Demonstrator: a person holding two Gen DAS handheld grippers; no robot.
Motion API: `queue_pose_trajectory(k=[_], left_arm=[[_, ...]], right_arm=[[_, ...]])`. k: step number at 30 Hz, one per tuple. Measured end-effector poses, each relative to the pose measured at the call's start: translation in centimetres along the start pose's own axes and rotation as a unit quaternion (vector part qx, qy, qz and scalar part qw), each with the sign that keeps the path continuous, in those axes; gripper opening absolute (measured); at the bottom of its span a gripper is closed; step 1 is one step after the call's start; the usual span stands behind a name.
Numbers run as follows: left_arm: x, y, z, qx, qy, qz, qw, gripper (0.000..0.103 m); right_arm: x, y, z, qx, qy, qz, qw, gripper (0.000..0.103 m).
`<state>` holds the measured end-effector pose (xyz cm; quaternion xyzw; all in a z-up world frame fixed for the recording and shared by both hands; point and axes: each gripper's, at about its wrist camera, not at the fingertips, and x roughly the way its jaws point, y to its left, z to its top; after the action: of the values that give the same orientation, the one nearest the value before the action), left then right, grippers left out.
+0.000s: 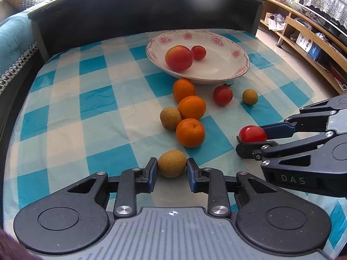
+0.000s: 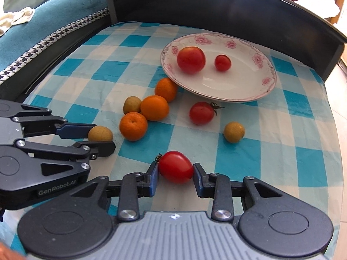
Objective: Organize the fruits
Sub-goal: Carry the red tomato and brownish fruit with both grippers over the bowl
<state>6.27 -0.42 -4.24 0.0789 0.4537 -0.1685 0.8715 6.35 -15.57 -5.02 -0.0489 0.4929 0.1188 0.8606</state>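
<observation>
A blue-and-white checked tablecloth [image 1: 91, 99] covers the table, a dark raised board [image 1: 141, 10] along its far edge. Near the front edge, the left gripper [image 1: 172, 169] clamps a yellow-brown fruit [image 1: 172, 163]; the right gripper [image 2: 176, 173] clamps a red tomato [image 2: 176, 166]. A flowered plate [image 2: 256, 86] sits toward the far edge.

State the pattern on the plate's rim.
Pink flowers on the white plate rim; clearest in the right wrist view.

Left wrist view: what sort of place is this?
Most likely a home living room: a blanket-covered sofa on the left, a wooden media shelf on the right, and a checked tablecloth under a floral plate.
</observation>
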Motion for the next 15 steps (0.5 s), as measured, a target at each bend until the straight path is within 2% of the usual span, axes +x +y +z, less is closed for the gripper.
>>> queue_pose_trajectory(k=[15], left_arm=[[-1.4, -0.8, 1.6, -0.004, -0.027, -0.01, 0.9996, 0.036]], right_arm=[[-2.9, -1.4, 0.2, 0.042, -0.032, -0.01, 0.999, 0.036]])
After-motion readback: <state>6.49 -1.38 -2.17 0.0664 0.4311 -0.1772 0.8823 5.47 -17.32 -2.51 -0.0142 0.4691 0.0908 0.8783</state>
